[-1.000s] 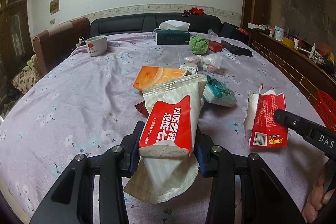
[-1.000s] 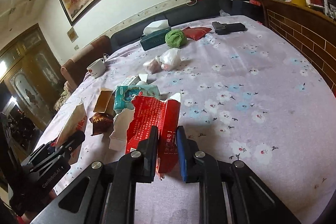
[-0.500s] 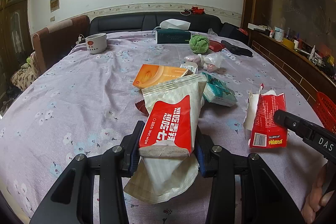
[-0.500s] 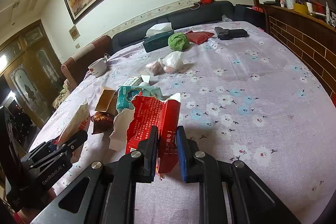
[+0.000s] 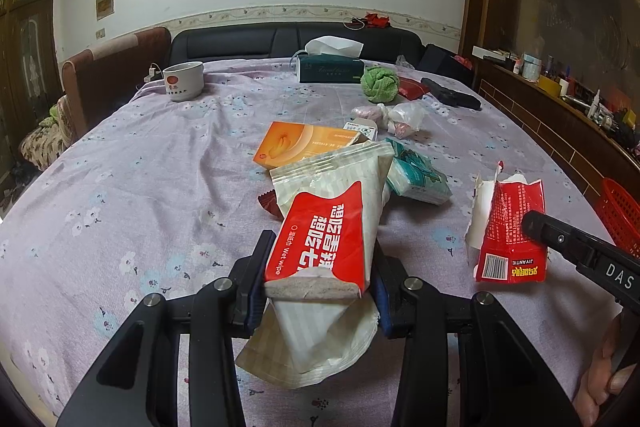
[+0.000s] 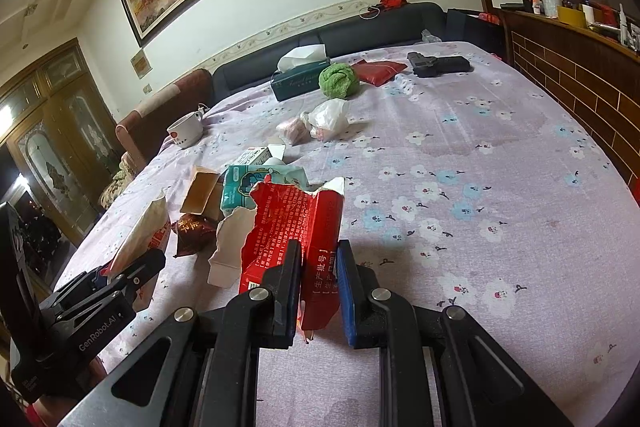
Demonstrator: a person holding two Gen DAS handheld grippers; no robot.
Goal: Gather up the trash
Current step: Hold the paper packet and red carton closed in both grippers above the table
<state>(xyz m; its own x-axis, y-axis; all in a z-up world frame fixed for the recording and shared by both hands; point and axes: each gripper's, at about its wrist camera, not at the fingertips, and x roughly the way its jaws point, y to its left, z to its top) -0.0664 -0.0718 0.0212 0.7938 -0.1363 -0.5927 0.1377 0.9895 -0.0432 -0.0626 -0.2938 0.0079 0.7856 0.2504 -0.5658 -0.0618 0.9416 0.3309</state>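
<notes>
Jaws: left gripper (image 5: 318,277) clamps wipe pack (image 5: 320,239), right gripper (image 6: 318,281) clamps torn red box (image 6: 296,231) | change: none, both unmoved | place: near surface's front edge; basket (image 5: 622,217) awaits.

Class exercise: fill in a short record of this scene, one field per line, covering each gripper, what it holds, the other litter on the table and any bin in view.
left gripper: shut on wet wipe packet
right gripper: shut on torn red carton
loose litter: orange box, teal tissue pack, small red wrapper, knotted plastic bag
other items: white cup, tissue box, green cloth
surface: table with floral cloth
bin: red basket, at table's right edge
</notes>
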